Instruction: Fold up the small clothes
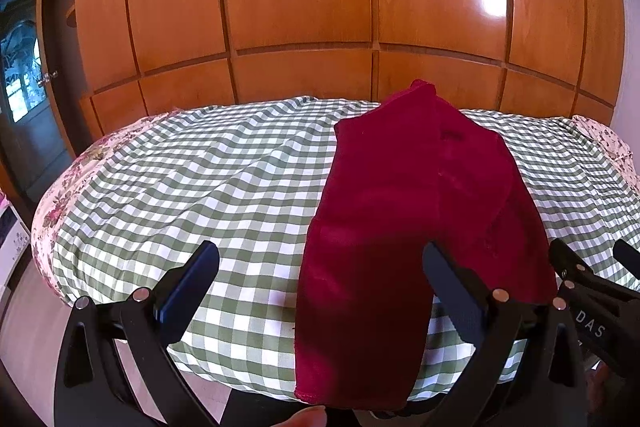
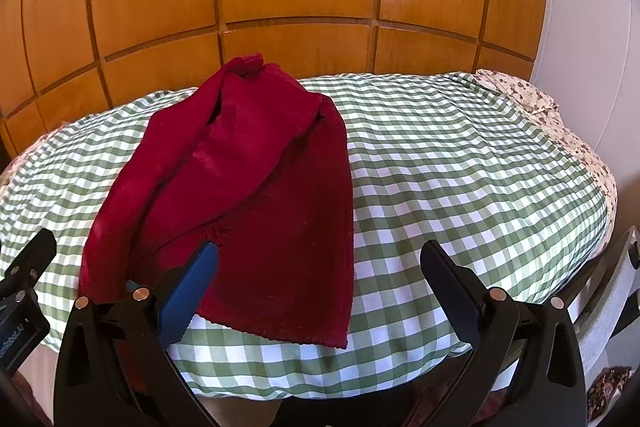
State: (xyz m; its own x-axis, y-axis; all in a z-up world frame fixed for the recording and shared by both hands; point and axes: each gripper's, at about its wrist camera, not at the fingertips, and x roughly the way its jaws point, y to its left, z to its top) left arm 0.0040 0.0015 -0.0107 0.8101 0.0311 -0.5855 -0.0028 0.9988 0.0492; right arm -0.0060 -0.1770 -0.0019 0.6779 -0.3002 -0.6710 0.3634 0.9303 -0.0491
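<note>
The left tool (image 1: 320, 263) and the right tool (image 2: 320, 263) are side by side, both wide open, holding nothing.

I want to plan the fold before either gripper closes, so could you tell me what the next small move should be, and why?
Probably ease the right gripper forward so it can close on the near hem of the red garment. Both the right gripper and the left gripper are open and hold nothing, and the garment lies lengthwise and rumpled on the checked bedcover, its hem nearest the right gripper's blue finger.

Left tool (image 1: 320, 267) open; red garment (image 1: 404, 227) on checkered bedspread (image 1: 180, 187).
</note>
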